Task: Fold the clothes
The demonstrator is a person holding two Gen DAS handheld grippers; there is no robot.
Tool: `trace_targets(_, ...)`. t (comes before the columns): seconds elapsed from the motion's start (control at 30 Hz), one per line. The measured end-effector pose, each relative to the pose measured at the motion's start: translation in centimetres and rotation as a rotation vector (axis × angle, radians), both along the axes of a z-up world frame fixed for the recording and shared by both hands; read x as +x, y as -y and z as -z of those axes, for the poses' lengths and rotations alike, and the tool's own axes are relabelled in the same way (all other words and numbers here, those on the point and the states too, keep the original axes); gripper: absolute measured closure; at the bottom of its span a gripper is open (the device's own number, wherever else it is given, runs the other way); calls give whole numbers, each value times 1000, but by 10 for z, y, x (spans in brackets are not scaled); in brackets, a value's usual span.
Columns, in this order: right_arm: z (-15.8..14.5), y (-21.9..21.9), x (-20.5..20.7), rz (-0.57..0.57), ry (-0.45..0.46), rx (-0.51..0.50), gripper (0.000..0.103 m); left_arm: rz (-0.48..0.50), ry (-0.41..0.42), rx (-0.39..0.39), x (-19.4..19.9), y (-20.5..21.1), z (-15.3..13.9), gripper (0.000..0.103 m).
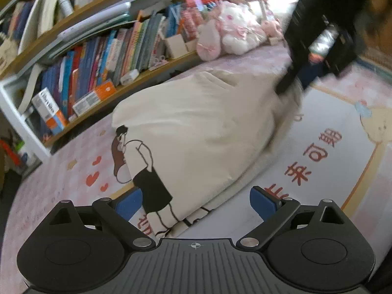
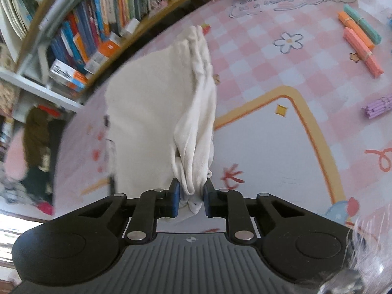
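The right gripper (image 2: 191, 194) pinches a bunched edge of the cream T-shirt (image 1: 196, 122), which lies on the pink rug (image 2: 257, 56) near the bookshelf (image 1: 98, 56). The left gripper (image 1: 196, 202) hovers wide open over its printed end.

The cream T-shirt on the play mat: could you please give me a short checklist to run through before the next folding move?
1. Right gripper clamps a bunched edge of the cream T-shirt: ok.
2. Left gripper has hold of the shirt: not ok; its jaws stand wide open with the printed hem between them, pads not pressing.
3. Shirt lies flat: not ok; the held edge is gathered and lifted.
4. Pink play mat beside the shirt is free for folding: ok.
5. Bundled sticks are clear of the shirt: ok.
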State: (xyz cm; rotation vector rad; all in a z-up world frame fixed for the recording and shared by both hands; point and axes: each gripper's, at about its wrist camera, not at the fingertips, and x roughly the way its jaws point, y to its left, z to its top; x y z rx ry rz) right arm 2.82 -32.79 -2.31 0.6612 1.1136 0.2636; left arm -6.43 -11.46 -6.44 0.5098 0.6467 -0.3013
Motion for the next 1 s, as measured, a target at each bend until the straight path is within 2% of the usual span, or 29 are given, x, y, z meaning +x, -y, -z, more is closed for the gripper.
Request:
trace_targets(0.17,-24,-2,10,-1,35,87,86,19,70,107,1,20,12,7)
trace_targets(0.27,-35,-2,16,3,52,132,86,3,114,135,6,27,17,7)
trace_targets(0.37,-42,-2,20,0,65,129,86,-49,141,160,16,25,19,8)
trace_targets(0.47,-39,2,20,7,58,102,86,-95,139,156,24,13,19,17)
trace_targets(0.57,-30,6,17,10,46,75,86,-97,118,142,26,2,18,32)
trace_targets(0.63,-24,8,15,3,39,57,86,-64,97,136,27,-1,18,54)
trace_targets(0.67,-20,8,14,-6,39,41,83,-39,86,137,26,0,18,60)
trace_targets(0.73,-17,8,10,-34,46,-31,74,11,67,144,25,4,18,78)
trace_targets(0.8,-17,5,6,-95,82,-131,65,47,57,147,24,7,17,85)
trace_targets(0.87,-21,-3,-1,-205,158,-260,48,71,43,138,24,7,14,86)
trace_targets(0.9,-24,-9,-5,-275,205,-335,44,77,35,131,26,6,12,86)
trace_targets(0.97,-30,-29,-17,-470,335,-524,27,83,17,113,30,4,8,85)
trace_targets(1.0,-30,-39,-24,-566,396,-604,25,84,8,102,33,2,6,85)
